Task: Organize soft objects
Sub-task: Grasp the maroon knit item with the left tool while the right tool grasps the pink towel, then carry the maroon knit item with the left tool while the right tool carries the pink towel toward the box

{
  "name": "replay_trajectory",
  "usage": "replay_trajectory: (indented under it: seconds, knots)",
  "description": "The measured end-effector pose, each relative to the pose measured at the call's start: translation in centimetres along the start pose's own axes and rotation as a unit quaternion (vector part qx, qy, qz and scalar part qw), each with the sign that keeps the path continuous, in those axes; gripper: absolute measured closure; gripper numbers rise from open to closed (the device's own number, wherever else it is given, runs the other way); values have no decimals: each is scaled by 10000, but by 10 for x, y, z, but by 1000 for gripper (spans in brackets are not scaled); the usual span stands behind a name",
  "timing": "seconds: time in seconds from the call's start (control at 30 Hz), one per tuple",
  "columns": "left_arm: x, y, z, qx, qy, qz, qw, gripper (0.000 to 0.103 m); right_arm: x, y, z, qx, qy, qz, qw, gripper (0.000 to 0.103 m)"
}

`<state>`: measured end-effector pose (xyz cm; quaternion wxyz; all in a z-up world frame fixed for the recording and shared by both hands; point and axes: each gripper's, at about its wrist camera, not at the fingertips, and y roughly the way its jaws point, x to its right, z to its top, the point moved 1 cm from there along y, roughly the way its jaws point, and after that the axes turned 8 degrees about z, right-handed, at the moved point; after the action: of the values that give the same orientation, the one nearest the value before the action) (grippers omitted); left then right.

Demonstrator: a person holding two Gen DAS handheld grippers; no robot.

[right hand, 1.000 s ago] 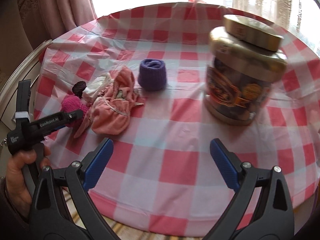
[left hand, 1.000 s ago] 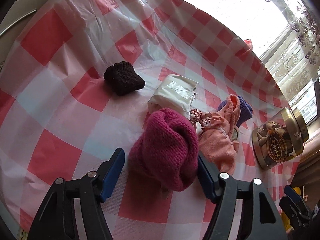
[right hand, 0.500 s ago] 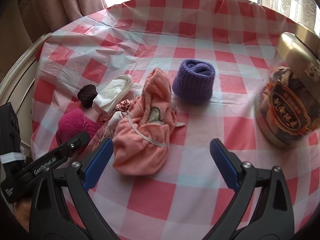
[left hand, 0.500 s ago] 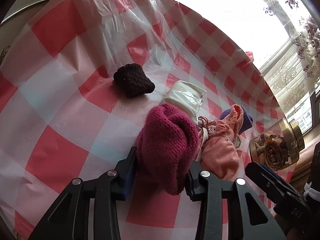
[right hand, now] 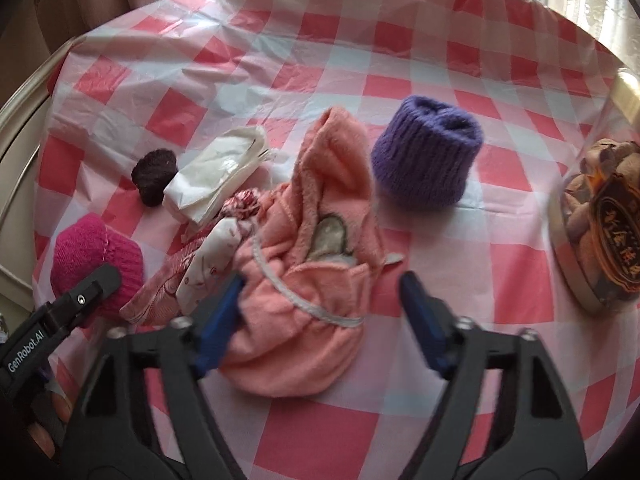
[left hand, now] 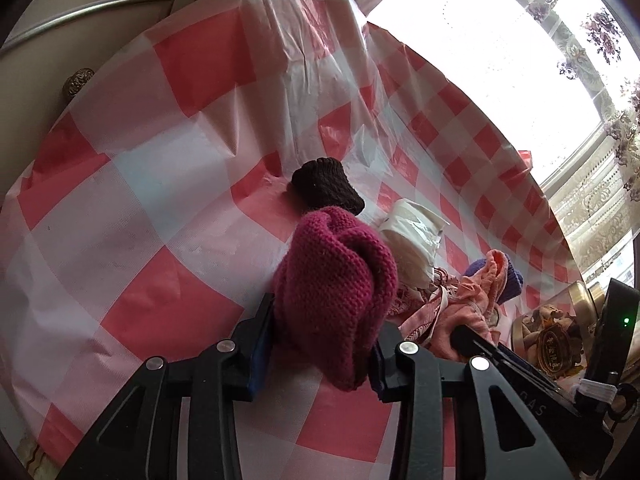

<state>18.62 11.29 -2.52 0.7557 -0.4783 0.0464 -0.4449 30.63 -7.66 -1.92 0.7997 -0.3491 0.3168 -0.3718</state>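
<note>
My left gripper (left hand: 320,344) is shut on a magenta knitted piece (left hand: 336,292), which bulges up between its blue pads; the right wrist view shows that piece (right hand: 96,256) at the left. Beyond it lie a dark brown knit (left hand: 326,190) and a white packet (left hand: 412,240). My right gripper (right hand: 322,292) is closing around the near end of a crumpled pink towel cloth (right hand: 316,240). Its left pad touches the cloth, and the right pad stands clear of it. A purple knitted cuff (right hand: 428,160) stands upright behind the towel.
A red and white checked plastic cloth (right hand: 320,432) covers the table. A gold-lidded jar (right hand: 600,232) stands at the right edge. A patterned cloth (right hand: 200,268) lies against the towel. A cabinet with a metal knob (left hand: 78,80) is beyond the table's left side.
The left jaws closed on the magenta knit and carried it a little toward the dark brown knit. The right gripper came forward and down over the pink towel, and its jaws narrowed.
</note>
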Motion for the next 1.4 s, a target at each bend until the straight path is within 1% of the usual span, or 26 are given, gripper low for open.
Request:
replay_trajectory:
  seconds: [0.07, 0.1, 0.13, 0.2, 0.27, 0.57, 0.87, 1.07, 1.4]
  knots:
    - [2, -1, 0, 38, 35, 8, 10000, 63, -2, 3, -3, -38, -60, 108, 9999, 49]
    - [2, -1, 0, 65, 51, 12, 10000, 63, -3, 1, -4, -15, -92, 140, 9999, 54]
    - [3, -3, 0, 102, 66, 19, 9999, 63, -5, -1, -4, 16, -159, 121, 9998, 64]
    - [4, -6, -1, 191, 105, 46, 9998, 63, -10, -6, -6, 68, -275, 21, 9996, 70]
    - [5, -10, -3, 274, 157, 66, 9995, 63, -8, -12, -9, 90, -254, 30, 9996, 73]
    - [8, -23, -8, 473, 251, 116, 9985, 63, 3, -43, -33, 205, -122, -58, 9997, 74]
    - [16, -45, -17, 575, 334, 78, 9978, 63, 10, -74, -57, 339, -176, -374, 9986, 74]
    - [26, -60, -30, 521, 485, -17, 9975, 63, 16, -95, -69, 450, -117, -516, 9976, 74]
    - [56, -81, -58, 337, 967, -170, 9946, 63, 31, -131, -90, 609, 8, -512, 9968, 74]
